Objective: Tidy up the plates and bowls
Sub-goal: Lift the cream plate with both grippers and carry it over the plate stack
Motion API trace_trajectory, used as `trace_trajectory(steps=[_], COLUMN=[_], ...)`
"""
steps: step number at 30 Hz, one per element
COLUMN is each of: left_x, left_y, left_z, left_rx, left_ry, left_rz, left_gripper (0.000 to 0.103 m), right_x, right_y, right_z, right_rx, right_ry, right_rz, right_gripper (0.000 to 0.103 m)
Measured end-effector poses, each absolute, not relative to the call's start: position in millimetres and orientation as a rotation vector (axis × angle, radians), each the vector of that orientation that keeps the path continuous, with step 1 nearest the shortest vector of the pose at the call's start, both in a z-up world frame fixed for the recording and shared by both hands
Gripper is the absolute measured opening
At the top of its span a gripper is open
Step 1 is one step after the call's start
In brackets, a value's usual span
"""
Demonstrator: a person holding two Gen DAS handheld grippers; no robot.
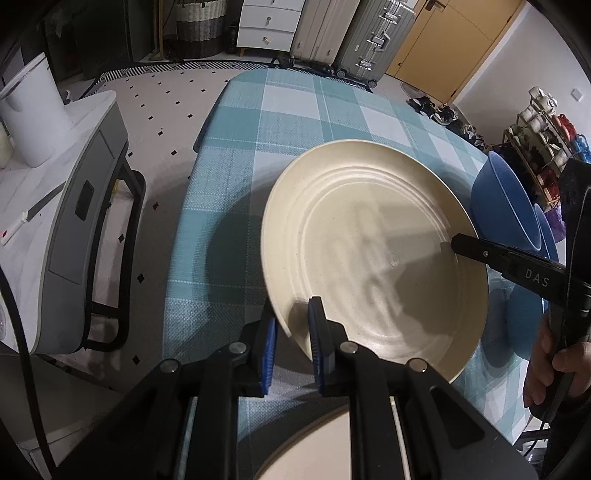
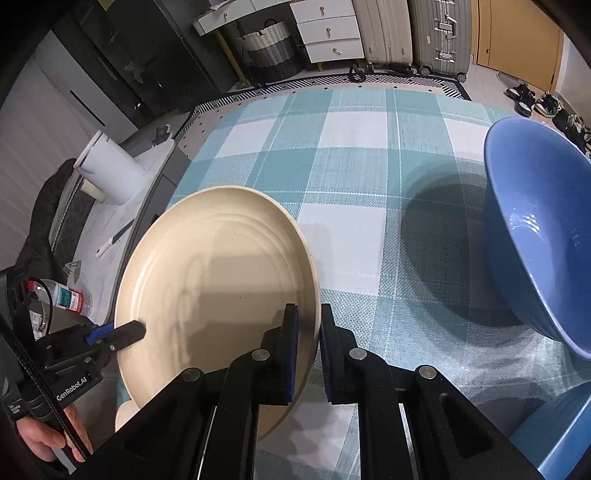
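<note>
A cream plate (image 1: 369,251) (image 2: 214,280) hangs tilted above the checked tablecloth (image 1: 288,122), gripped at opposite rims. My left gripper (image 1: 293,326) is shut on its near-left rim and shows in the right wrist view at the plate's left edge (image 2: 138,328). My right gripper (image 2: 308,332) is shut on the plate's right rim, and its tip reaches in from the right in the left wrist view (image 1: 452,245). A second cream plate (image 1: 314,450) lies below, mostly hidden by my fingers. A blue bowl (image 2: 535,240) (image 1: 495,199) stands on the right.
More blue dishes (image 1: 524,321) (image 2: 554,443) sit close to the bowl at the table's right edge. A white and grey appliance (image 1: 55,221) stands left of the table with a water bottle (image 2: 68,295) nearby. Suitcases (image 1: 373,40) and drawers (image 1: 269,26) line the far wall.
</note>
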State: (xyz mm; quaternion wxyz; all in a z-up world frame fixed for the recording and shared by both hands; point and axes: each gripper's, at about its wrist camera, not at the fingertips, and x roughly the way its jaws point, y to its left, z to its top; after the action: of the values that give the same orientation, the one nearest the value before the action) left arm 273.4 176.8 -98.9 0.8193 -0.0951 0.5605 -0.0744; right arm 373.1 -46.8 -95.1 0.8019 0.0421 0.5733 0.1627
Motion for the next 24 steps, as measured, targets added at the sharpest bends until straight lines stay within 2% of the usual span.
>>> trace_trajectory(steps=[24], left_x=[206.1], left_y=[184.7], left_z=[-65.7], left_rx=[-0.184], left_ry=[1.153], left_rz=[-0.119], left_gripper=[0.014], right_x=[313.7], right_y=[-39.5], right_z=[-61.5], right_rx=[0.093], right_ry=[1.189], right_rz=[0.426], right_gripper=[0.011])
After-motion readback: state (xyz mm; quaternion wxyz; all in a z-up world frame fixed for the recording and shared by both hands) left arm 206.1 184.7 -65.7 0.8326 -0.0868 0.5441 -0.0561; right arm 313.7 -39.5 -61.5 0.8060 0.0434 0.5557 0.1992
